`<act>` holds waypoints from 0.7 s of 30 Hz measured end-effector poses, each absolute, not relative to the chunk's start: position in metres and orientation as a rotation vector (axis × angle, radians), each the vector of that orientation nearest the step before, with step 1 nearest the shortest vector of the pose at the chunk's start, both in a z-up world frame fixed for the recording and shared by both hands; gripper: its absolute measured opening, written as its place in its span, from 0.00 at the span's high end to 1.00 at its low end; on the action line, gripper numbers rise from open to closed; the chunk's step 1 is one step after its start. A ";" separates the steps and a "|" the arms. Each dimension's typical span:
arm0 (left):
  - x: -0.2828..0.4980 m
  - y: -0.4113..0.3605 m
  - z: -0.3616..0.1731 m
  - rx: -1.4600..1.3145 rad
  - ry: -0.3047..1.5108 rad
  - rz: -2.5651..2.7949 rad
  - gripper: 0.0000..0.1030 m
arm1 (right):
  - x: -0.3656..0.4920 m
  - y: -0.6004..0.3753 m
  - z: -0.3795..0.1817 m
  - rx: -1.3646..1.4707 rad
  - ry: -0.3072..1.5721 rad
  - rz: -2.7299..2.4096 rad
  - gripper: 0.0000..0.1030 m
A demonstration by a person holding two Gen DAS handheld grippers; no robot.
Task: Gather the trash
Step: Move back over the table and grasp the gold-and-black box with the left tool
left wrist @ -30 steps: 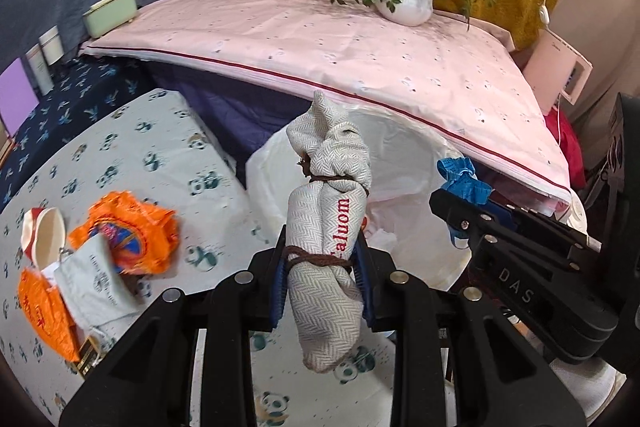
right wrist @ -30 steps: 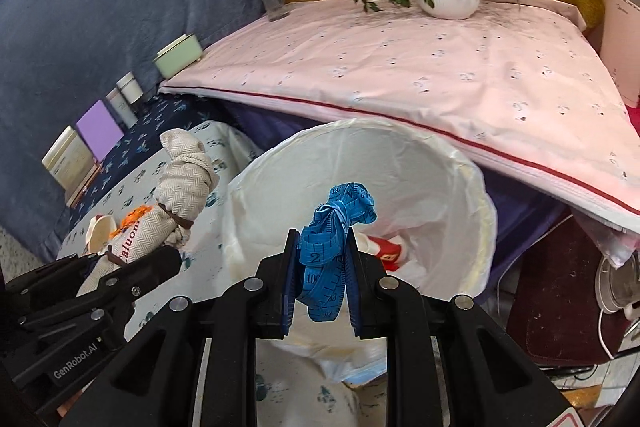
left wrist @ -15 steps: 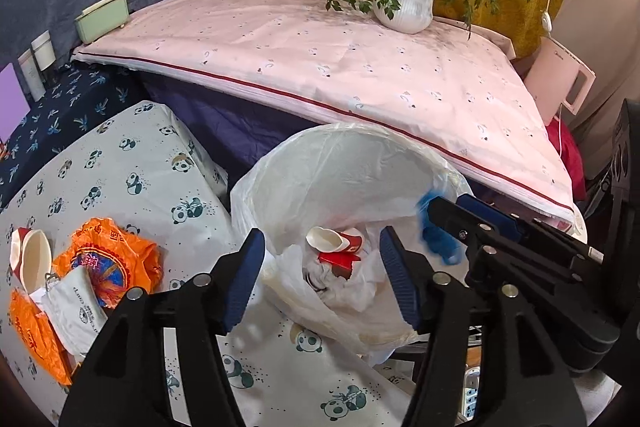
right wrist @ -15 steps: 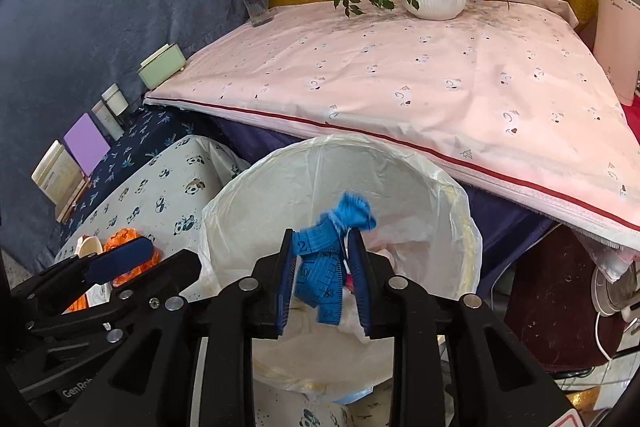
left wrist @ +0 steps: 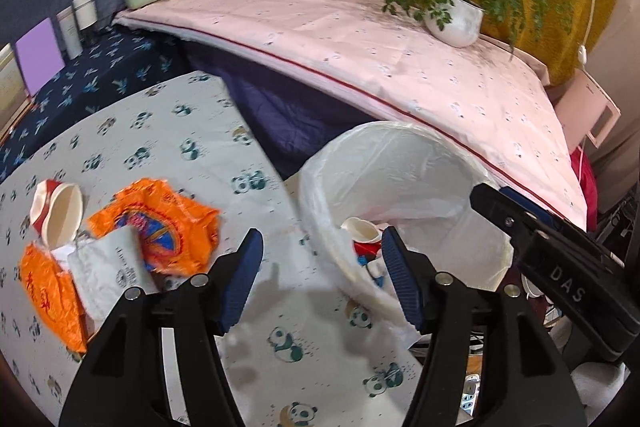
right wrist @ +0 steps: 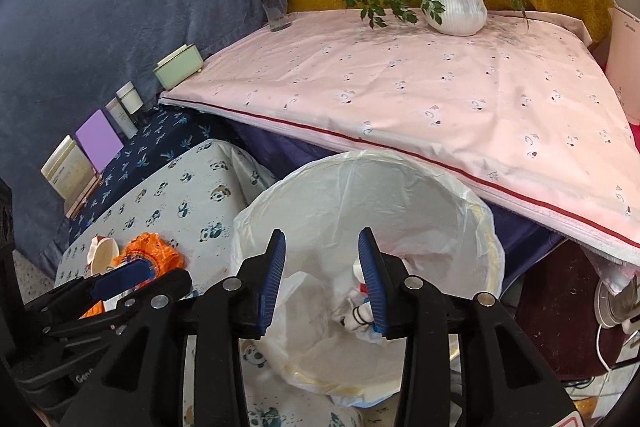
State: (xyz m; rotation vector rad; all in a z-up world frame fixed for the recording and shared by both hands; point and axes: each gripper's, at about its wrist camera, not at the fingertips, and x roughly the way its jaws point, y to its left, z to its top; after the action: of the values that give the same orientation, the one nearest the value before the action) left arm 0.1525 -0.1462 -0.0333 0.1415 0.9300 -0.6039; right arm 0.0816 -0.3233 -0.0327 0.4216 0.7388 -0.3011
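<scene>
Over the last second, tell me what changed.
Both grippers let go over the bin: the left gripper dropped its cloth bundle, the right gripper its blue tape; right jaws opening, nothing between. Orange wrappers and cup stayed put.

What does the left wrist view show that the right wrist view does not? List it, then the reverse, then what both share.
Left only: the white pouch lying on the orange wrapper.

Right only: the cream boxes beside the purple card, and the appliance on the floor.

Both: the lined bin, the crushed paper cup, the potted plant, and both grippers with nothing between their jaws.
</scene>
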 end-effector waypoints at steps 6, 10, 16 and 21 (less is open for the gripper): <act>0.155 -0.114 -0.030 0.111 0.931 -0.519 0.42 | 0.084 -0.296 -0.029 0.397 0.751 -0.250 0.63; 0.155 -0.089 -0.029 0.084 0.935 -0.456 0.38 | 0.085 -0.275 -0.025 0.377 0.756 -0.213 0.63; 0.151 -0.047 -0.028 0.039 0.928 -0.347 0.25 | 0.086 -0.239 -0.023 0.341 0.773 -0.147 0.62; 0.149 -0.010 -0.035 -0.011 0.945 -0.242 0.15 | 0.086 -0.215 -0.026 0.318 0.792 -0.107 0.62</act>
State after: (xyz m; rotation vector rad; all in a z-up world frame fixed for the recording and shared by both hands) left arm 0.1489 -0.0104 -0.0351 -0.0110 0.9449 -0.2425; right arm 0.0859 -0.2152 -0.0258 0.3181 0.7922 -0.1066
